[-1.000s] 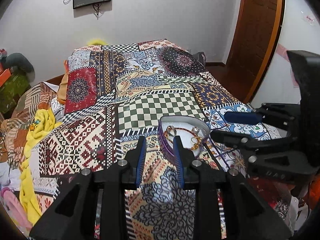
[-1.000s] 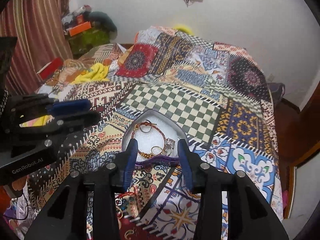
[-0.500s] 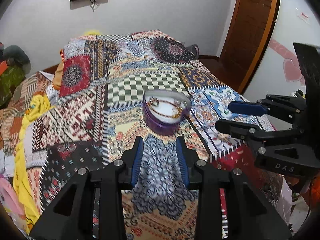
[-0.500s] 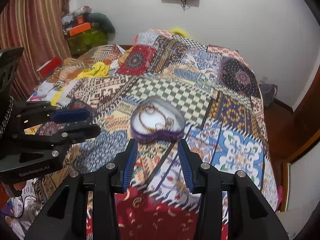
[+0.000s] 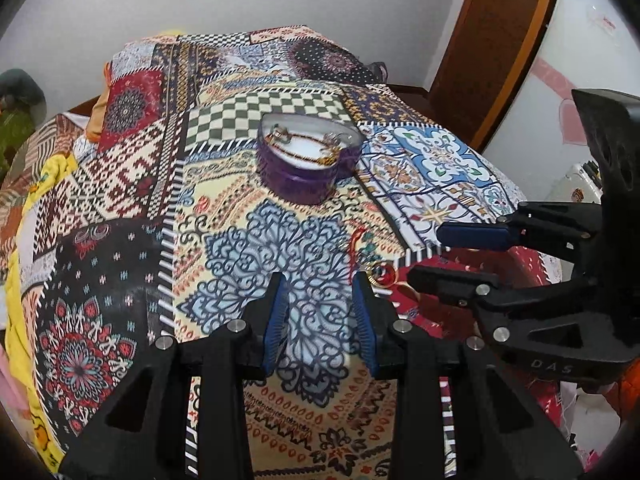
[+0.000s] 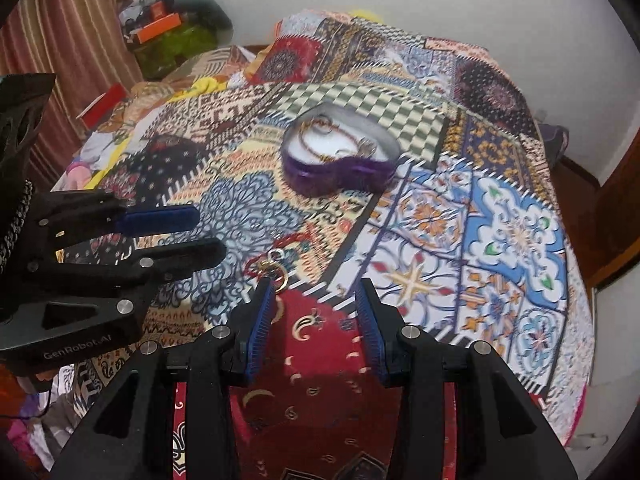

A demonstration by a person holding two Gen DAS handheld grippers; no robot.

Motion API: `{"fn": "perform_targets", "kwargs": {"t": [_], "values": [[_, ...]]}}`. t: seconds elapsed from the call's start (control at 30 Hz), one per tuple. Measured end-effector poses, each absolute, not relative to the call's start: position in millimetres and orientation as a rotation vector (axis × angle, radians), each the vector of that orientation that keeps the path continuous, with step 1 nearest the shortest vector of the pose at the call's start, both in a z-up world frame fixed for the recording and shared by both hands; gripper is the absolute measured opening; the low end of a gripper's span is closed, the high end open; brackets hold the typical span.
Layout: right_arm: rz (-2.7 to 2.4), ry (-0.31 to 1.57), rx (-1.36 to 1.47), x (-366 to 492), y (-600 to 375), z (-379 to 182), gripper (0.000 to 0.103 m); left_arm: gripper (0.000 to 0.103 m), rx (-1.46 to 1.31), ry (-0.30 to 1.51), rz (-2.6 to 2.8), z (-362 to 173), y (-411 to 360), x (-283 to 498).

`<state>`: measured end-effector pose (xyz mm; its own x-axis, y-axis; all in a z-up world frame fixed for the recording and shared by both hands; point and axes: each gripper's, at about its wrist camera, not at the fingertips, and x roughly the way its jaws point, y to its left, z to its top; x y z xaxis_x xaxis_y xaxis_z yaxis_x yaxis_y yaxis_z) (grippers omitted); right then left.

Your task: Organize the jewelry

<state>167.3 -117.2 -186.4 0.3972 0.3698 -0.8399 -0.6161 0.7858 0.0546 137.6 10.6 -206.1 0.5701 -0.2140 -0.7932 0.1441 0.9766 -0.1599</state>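
A purple heart-shaped jewelry box (image 5: 298,182) (image 6: 332,178) stands open on the patchwork bedspread (image 5: 120,208), with a beaded necklace (image 5: 308,151) and rings on its white lining. Nearer to me, a red cord (image 6: 286,240) with a silver ring (image 6: 275,255) and a gold ring (image 6: 280,276) lies loose on the spread; this loose jewelry (image 5: 382,272) sits just right of my left gripper's tip. My left gripper (image 5: 319,284) (image 6: 210,232) is open and holds nothing. My right gripper (image 6: 314,286) (image 5: 426,254) is also open and empty, its left fingertip right beside the gold ring.
A wooden door (image 5: 500,40) stands at the right, beyond the bed's edge. Yellow cloth (image 5: 16,280) and other clothes pile along the bed's left side. A striped curtain (image 6: 60,40) and cluttered shelf items (image 6: 168,36) lie behind them.
Both grippers have drawn back from the purple box toward the near end of the bed and sunk lower. The loose cord and rings have come into view at their tips.
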Motion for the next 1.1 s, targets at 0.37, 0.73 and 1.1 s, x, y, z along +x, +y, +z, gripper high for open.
{"fn": "perform_targets", "kwargs": {"t": [0.37, 0.73, 1.1], "values": [[0.688, 1.008, -0.368, 168.9, -89.9, -201.3, 0.038, 0.032, -0.130, 0.951, -0.145, -218.2, 42.1, 125.4], [0.710, 0.995, -0.377, 169.9, -84.8, -203.2, 0.018, 0.031, -0.131, 0.945, -0.192, -211.3, 31.5, 130.7], [0.680, 0.945, -0.211, 175.0, -121.8, -180.4, 0.018, 0.031, -0.089, 0.958, -0.229, -212.5, 5.9, 146.2]]}}
